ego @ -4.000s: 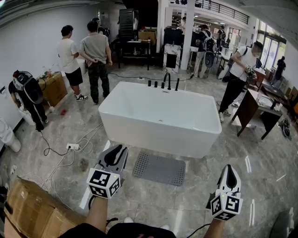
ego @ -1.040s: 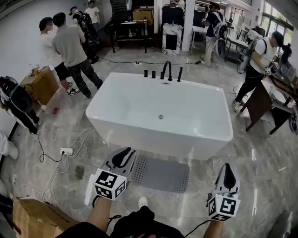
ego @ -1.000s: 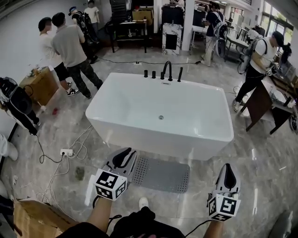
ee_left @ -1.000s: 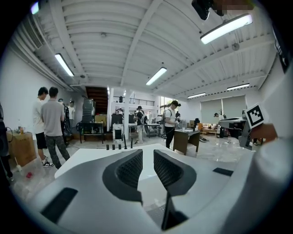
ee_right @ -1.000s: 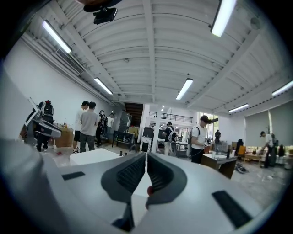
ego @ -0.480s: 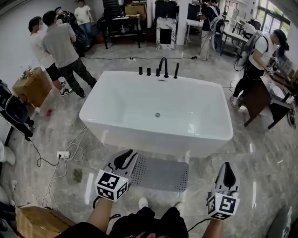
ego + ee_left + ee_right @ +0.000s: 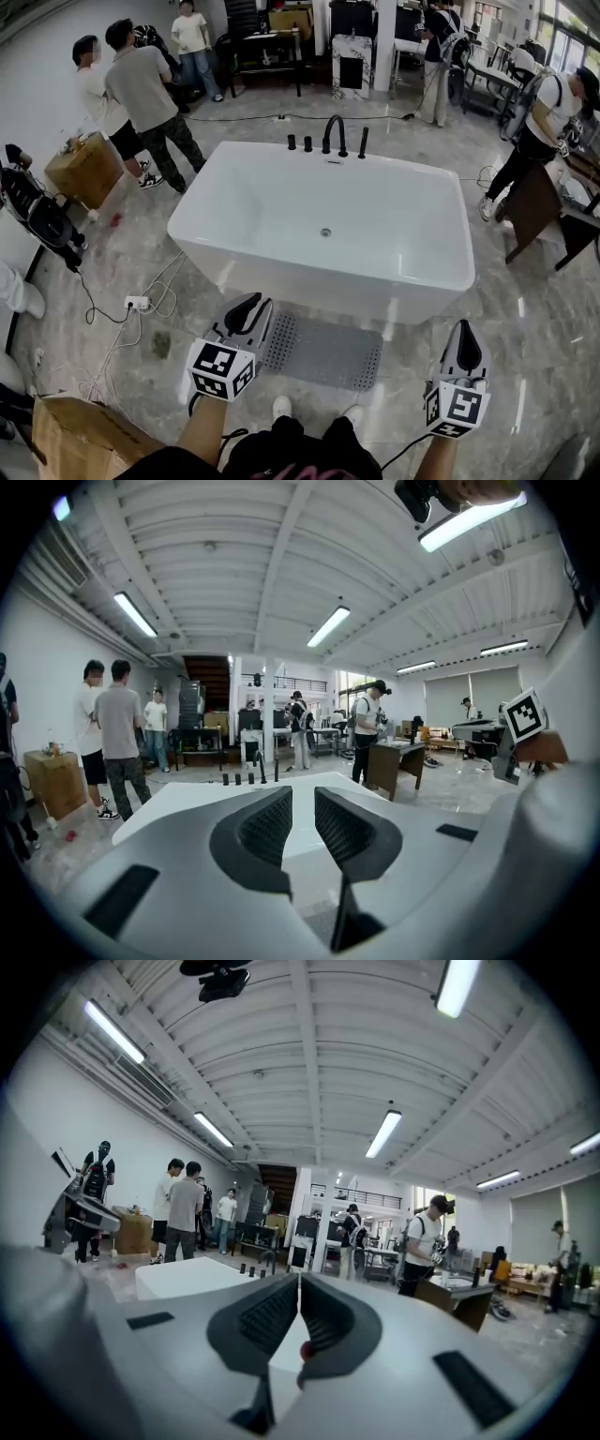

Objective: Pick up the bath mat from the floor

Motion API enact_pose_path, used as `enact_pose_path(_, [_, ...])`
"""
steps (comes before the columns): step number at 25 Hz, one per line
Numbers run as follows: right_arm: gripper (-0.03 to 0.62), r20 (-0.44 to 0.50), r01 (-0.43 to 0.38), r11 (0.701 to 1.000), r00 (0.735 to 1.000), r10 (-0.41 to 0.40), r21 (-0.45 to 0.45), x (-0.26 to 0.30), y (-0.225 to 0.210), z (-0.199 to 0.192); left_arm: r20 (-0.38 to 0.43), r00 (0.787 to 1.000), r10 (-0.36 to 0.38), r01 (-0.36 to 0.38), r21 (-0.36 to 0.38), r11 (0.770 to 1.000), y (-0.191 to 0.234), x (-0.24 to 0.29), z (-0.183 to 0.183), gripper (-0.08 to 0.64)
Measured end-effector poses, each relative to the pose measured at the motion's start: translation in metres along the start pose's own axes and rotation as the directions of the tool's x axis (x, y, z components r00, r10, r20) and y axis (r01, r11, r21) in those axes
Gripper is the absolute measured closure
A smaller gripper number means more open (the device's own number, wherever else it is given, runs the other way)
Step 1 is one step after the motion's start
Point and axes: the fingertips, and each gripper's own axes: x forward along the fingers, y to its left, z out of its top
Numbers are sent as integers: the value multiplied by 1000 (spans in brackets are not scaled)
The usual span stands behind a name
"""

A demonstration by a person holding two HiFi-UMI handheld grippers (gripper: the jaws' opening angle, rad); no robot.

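The grey perforated bath mat [image 7: 323, 350] lies flat on the marble floor against the front of the white bathtub [image 7: 323, 234]. My left gripper [image 7: 246, 305] hovers over the mat's left end, pointing at the tub. Its jaws stand a narrow gap apart with nothing between them [image 7: 303, 799]. My right gripper [image 7: 466, 333] hangs to the right of the mat, past its right end. It is shut and empty, the pads touching [image 7: 298, 1288]. Both gripper views look level over the tub [image 7: 178, 808] [image 7: 187, 1277], and I cannot make out the mat in them.
Black taps [image 7: 330, 136] stand on the tub's far rim. A power strip with cables [image 7: 136, 303] lies on the floor at left, and a cardboard box [image 7: 84, 436] sits at the bottom left. People [image 7: 141, 84] stand at back left and another person [image 7: 548, 112] by a dark table [image 7: 553, 211] at right.
The view has closed in on the tub and mat, and my shoes now show below the mat. Both grippers keep their places either side of it, jaws unchanged.
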Motion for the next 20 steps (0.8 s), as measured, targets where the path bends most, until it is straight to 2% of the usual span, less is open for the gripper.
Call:
enact_pose_path(5, [572,-15,-20,1000,1000,20,0,5,-14,-12,-27,1000,11,-10,29,1000,-15,8,-3,483])
enact_pose_path(12, [572,-38,-28,1000,999,28,12,3,-12,-24,-44,999,15,-13,50,999,-14,5,-6,483])
enact_pose_path(20, [572,-60,-26,1000,998,26,-3,10,-7,-31,-66,997,34,-33,30,999,6,11,-17,483])
